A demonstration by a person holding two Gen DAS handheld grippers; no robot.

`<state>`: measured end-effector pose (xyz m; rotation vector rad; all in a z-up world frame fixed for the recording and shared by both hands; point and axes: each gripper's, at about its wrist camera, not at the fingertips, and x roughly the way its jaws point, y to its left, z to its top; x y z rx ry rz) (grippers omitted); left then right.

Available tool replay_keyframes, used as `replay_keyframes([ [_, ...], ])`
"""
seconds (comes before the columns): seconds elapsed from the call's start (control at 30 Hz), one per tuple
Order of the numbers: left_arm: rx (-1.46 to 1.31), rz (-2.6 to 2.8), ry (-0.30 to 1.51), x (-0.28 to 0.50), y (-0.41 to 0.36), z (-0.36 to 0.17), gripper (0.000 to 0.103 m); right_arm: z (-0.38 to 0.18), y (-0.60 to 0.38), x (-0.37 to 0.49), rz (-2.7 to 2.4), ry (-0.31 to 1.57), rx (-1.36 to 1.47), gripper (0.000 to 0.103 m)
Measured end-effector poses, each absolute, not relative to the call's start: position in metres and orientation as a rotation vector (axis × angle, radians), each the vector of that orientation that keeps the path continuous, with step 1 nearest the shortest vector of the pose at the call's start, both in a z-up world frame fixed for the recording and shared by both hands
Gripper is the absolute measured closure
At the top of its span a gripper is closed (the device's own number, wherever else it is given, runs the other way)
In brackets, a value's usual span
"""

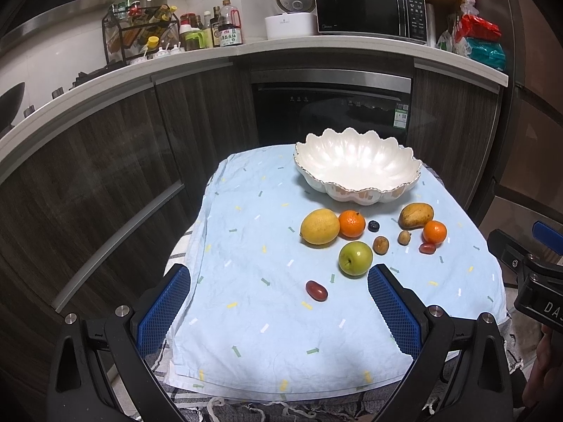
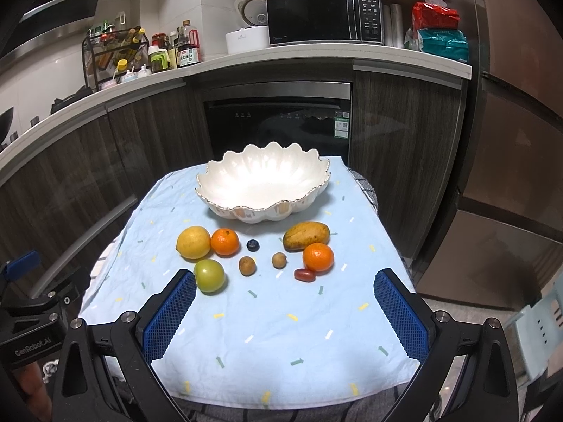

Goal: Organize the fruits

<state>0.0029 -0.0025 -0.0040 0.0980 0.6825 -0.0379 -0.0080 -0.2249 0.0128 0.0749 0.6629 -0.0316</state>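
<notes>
Hovering above the near edge of the table, both tools are empty and spread wide: the left gripper [image 1: 278, 309] and the right gripper [image 2: 285, 311] hold nothing between their blue pads. All the fruit lies on the light blue tablecloth [image 1: 246, 334], in front of the white scalloped bowl [image 1: 357, 167], which has nothing in it, so I judge that the sorting is not yet begun. In the left wrist view the small red cherry tomato [image 1: 316, 290] is the nearest fruit, lying alone at about 12 o'clock just ahead of the open jaws, with its long axis pointing toward 10 and 4 o'clock; the green apple [image 1: 355, 258] sits a little further at 1 o'clock, beside the right finger. From the right gripper the second cherry tomato [image 2: 304, 274] lies at 12 o'clock, touching or almost touching an orange mandarin [image 2: 318, 257], and the mango [image 2: 306, 235] behind it has its long axis from 8 to 2 o'clock. The yellow lemon [image 1: 319, 227] touches another mandarin [image 1: 351, 224], and between the groups are a dark blueberry [image 1: 373, 225] and two small brown round fruits, perhaps longans [image 1: 380, 244]. The lone tomato looks smooth, glossy and small, so it may roll if the pads close from the wrong side.
</notes>
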Motion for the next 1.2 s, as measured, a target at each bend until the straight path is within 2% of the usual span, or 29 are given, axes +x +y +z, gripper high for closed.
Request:
replay_keyframes([
  [0.77, 0.133, -0.108, 0.794, 0.046, -0.012, -0.042, 0.001, -0.022, -0.219, 0.03, 0.003, 0.735, 0.033, 0.001],
  [1.2, 0.182, -0.171, 0.873, 0.069, -0.019, -0.075, 0.008, -0.048, -0.207, 0.056, 0.073, 0.791, -0.011, 0.001],
])
